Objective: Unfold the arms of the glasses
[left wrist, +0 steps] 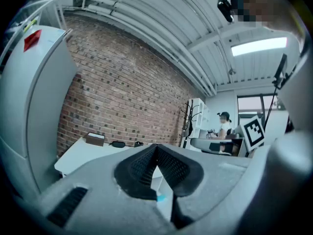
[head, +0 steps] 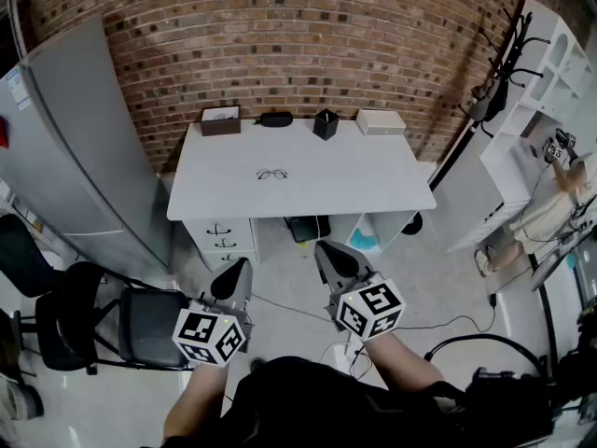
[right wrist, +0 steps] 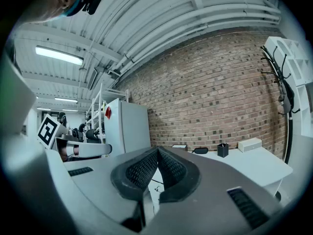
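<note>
The glasses (head: 271,174) on the bench (head: 373,180) look light and fragile, best pinched at the thin arms; both grippers (head: 235,278) (head: 332,259) are closed and empty.

The person is wearing a black top (head: 308,404). The left gripper (head: 241,267) and the right gripper (head: 325,250) are showing grey moulded shells with black ribbed pads (left wrist: 171,168). The left cube (head: 212,334) and the right cube (head: 370,308) mounted on them are bearing black square markers on white faces.

white table (head: 373,189), dark-rimmed glasses (head: 271,175), red-brown brick wall (head: 308,35)
</note>
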`<state>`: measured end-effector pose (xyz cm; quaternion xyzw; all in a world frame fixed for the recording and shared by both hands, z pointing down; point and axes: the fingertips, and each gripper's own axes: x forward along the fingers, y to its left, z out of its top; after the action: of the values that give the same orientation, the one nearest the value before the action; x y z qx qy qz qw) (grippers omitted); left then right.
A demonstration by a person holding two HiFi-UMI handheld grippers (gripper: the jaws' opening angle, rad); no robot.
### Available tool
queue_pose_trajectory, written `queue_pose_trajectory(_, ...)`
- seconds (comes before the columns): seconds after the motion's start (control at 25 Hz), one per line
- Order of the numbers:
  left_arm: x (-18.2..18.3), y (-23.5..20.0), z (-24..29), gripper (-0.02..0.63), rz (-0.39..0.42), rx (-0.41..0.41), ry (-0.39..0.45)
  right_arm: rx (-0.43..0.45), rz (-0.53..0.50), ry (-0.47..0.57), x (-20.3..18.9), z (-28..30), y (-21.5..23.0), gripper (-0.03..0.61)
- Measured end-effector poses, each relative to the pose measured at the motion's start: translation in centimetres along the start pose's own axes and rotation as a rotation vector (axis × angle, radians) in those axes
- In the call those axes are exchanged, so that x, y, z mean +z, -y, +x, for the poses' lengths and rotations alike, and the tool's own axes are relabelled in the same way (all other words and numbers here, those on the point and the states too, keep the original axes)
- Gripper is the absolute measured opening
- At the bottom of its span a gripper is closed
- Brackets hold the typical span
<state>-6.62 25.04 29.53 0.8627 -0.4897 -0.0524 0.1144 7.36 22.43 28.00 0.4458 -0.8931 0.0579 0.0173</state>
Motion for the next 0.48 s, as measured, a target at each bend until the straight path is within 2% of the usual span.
queue_pose_trajectory(0.08, 0.37, 0.21, -0.08, 0.007, 0.005, -0.006, 0.01, -0.002, -0.006, 0.003, 0.01, -0.09, -0.04, 0.008)
queue_pose_trajectory(0.36, 0.66, 0.07, -0.37, 0.008, 0.122, 0.028, 0.0, -0.011, -0.003, -0.008, -0.52, 0.09, -0.22, 0.008)
queue_pose_trajectory(0.48, 0.89, 0.22, -0.26, 0.007, 0.108, 0.025, 0.001, -0.009, -0.017, 0.005, 0.14, -0.08, -0.24, 0.008)
